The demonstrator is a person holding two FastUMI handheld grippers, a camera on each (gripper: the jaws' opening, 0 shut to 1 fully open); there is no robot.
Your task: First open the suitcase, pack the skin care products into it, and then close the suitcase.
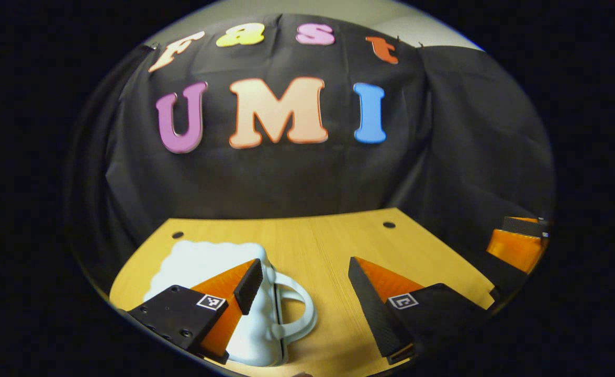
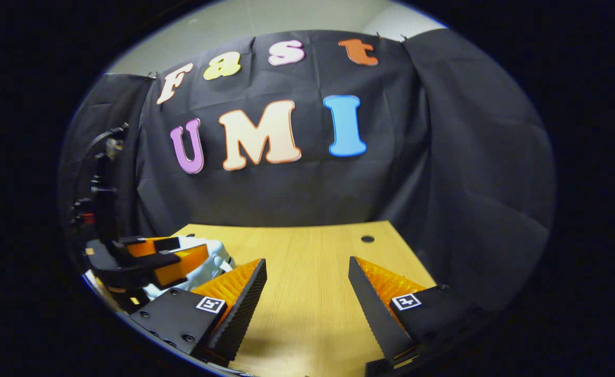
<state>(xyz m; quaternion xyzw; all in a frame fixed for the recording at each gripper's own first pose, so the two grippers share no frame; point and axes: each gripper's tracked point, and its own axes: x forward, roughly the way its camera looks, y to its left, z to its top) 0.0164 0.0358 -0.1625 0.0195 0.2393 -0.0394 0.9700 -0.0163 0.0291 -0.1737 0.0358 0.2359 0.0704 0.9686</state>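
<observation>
starting out, it seems: the small white suitcase sits closed at the left part of the wooden surface, lid still down, handle toward the middle. left gripper hovers over it, jaws wide, one finger above the shell, nothing held. right gripper hangs over bare wood to the right, also wide and empty. both point forward, tilted slightly down. next move likely needs a catch on the lid edge. skin care products not spotted.
</observation>
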